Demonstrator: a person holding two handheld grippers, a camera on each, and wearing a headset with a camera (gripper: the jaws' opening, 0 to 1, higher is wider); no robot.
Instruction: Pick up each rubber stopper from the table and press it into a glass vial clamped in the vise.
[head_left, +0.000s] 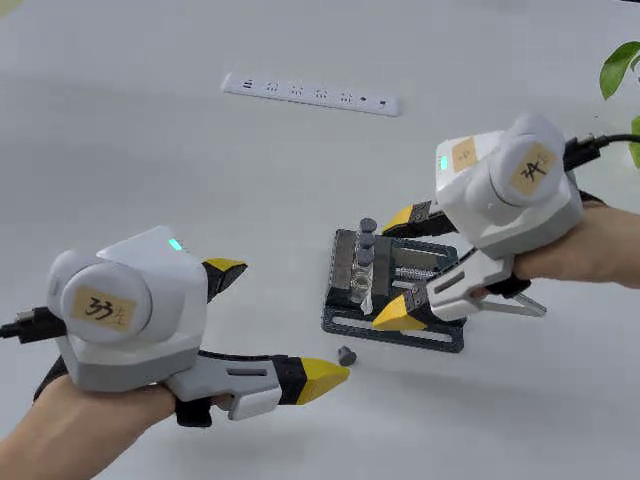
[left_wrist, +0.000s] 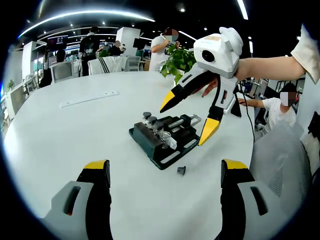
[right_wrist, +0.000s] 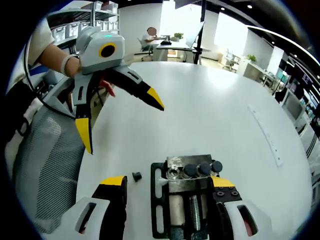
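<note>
A dark vise (head_left: 440, 335) (left_wrist: 150, 145) (right_wrist: 159, 200) on the white table clamps a row of glass vials (head_left: 362, 272). Three of them carry dark stoppers (head_left: 367, 241) (right_wrist: 203, 169); the end vial (right_wrist: 173, 173) stands open. One loose grey stopper (head_left: 346, 354) (left_wrist: 181, 170) (right_wrist: 136, 175) lies on the table just beside the vise. My right gripper (head_left: 397, 268) (left_wrist: 187, 119) (right_wrist: 169, 182) hovers open over the vise, nothing between its fingers. My left gripper (head_left: 278, 320) (left_wrist: 165, 167) (right_wrist: 122, 126) is open and empty, a short way from the loose stopper.
A white power strip (head_left: 310, 94) (left_wrist: 90, 98) lies farther back on the table. Green plant leaves (head_left: 620, 65) (left_wrist: 180, 60) stand at the table's edge. The vise's screw handle (head_left: 510, 305) sticks out sideways. People and chairs are beyond the table.
</note>
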